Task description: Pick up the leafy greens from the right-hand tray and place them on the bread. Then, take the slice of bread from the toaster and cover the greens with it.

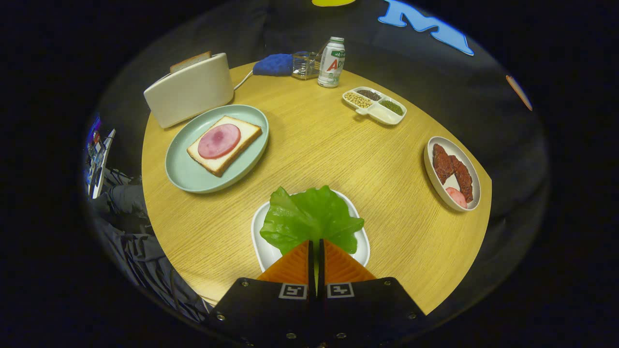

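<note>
A large green lettuce leaf [309,220] lies over a white tray [259,244] just ahead of my fingers. My gripper [316,241] is shut on the leaf's near edge, and a thin strip of green shows between the two fingers. Whether the leaf is clear of the tray I cannot tell. Beyond and to the left, a slice of bread [242,133] topped with a round of pink ham [219,140] rests on a pale green plate [188,174]. Behind that plate stands a cream toaster [191,92] with a second bread slice [189,61] sticking up from its slot.
On the round wooden table [329,145], an oval dish of dark red meat [452,171] sits at the right edge. A divided dish of beans [375,105], a white bottle [331,63], a small glass [305,65] and a blue cloth [274,65] stand at the far side.
</note>
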Motion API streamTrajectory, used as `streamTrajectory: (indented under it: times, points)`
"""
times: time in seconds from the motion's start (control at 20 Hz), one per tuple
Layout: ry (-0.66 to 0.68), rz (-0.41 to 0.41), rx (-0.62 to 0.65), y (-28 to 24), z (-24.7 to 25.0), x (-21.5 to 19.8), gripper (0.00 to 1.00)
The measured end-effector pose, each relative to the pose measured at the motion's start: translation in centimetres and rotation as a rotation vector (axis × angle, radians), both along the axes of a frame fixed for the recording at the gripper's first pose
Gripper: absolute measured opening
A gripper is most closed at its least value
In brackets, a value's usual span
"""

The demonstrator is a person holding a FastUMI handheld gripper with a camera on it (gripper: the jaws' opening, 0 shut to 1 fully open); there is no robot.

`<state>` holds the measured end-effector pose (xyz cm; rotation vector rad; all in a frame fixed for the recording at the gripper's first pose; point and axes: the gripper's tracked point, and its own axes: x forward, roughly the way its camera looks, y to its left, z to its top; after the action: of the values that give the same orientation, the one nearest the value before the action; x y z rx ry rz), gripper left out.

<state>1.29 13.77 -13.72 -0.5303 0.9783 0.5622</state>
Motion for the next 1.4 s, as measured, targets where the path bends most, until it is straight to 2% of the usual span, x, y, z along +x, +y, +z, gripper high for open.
streamTrajectory:
  times: [0.3,0.6,0.95,1.25,1.4]
  points:
    - [-0.047,0.061,0.023,3.2,3.0,-0.1,0.01]
    - [-0.094,0.167,0.042,9.7,5.9,0.2,0.01]
    - [-0.061,0.287,0.015,17.5,4.2,1.8,0.01]
    - [-0.006,0.341,-0.003,21.8,1.4,1.9,0.01]
    - [-0.013,0.352,-0.030,22.2,0.9,2.3,0.01]
